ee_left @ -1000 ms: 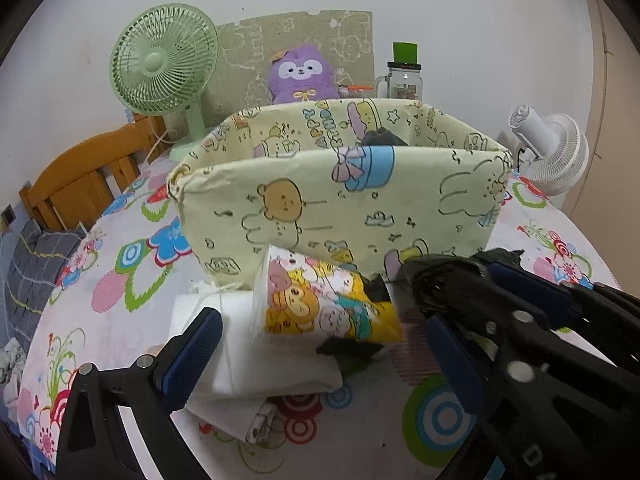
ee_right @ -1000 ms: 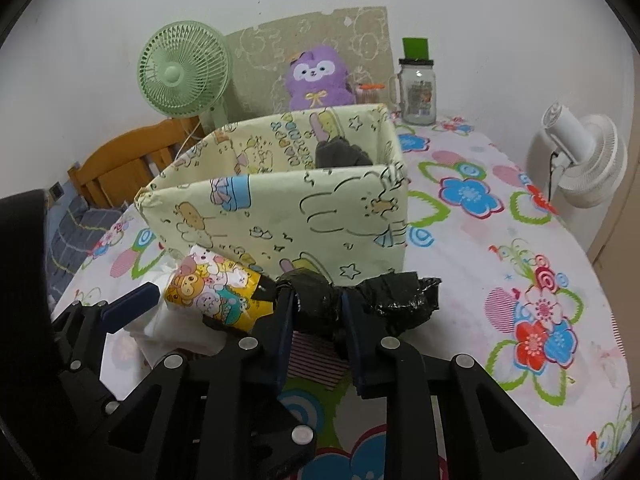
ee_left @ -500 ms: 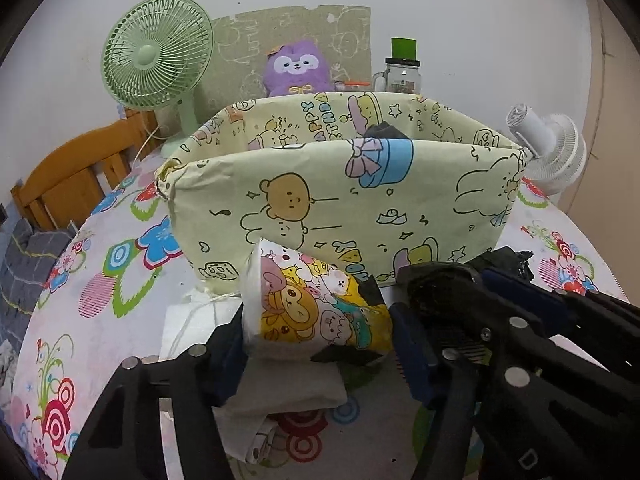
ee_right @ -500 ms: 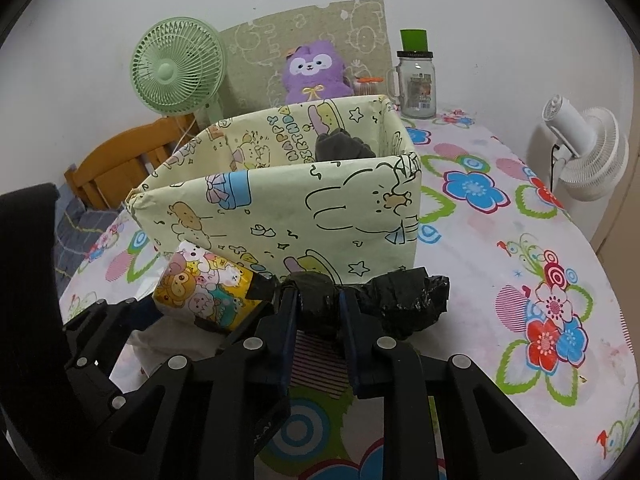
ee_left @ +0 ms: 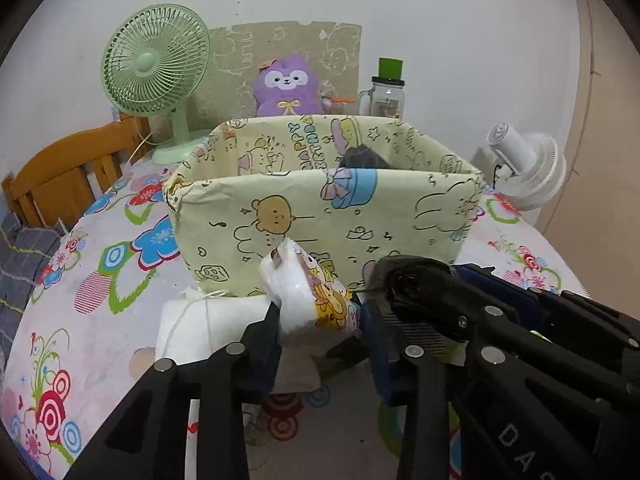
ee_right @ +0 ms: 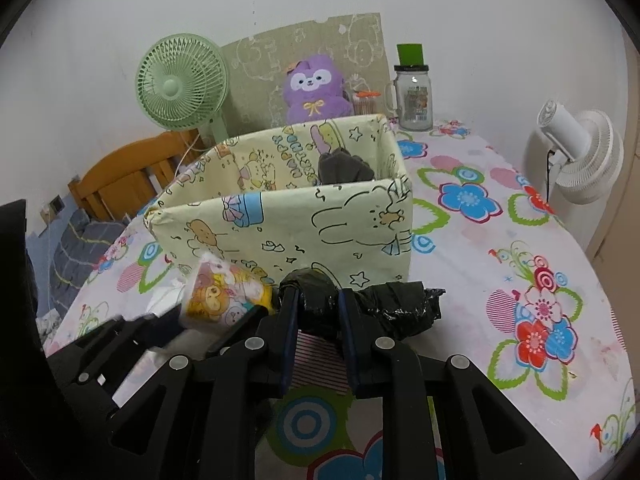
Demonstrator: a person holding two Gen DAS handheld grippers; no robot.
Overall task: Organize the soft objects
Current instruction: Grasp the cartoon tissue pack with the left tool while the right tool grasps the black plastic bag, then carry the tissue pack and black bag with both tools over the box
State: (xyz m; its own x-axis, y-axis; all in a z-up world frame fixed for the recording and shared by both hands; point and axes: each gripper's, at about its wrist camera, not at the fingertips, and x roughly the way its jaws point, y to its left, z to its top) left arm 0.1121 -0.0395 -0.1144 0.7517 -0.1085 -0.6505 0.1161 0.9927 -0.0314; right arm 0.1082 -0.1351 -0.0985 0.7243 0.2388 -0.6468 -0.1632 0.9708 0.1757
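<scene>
On the flowered table [ee_right: 472, 208], just in front of the cartoon-print fabric box [ee_left: 328, 216], both claws have hold of soft things. The left claw [ee_left: 320, 332] has just been closing and now pinches a rolled cartoon-print pack [ee_left: 308, 300] between its pads, above a folded white cloth [ee_left: 208, 324] lying on the table. The right claw [ee_right: 318, 320] is pressed tight on a crumpled black plastic bundle [ee_right: 360, 308], whose free end sticks out to the right. By my reading, the step in hand is the pick-up: grips are made, nothing is yet in the box. Next, each piece needs lifting clear of the box's near wall and lowering inside, where a dark grey item [ee_right: 340, 168] already sits at the right end. Readable writing: "HAPPY" on the box's inner wall, with a second word below it that I cannot make out.
</scene>
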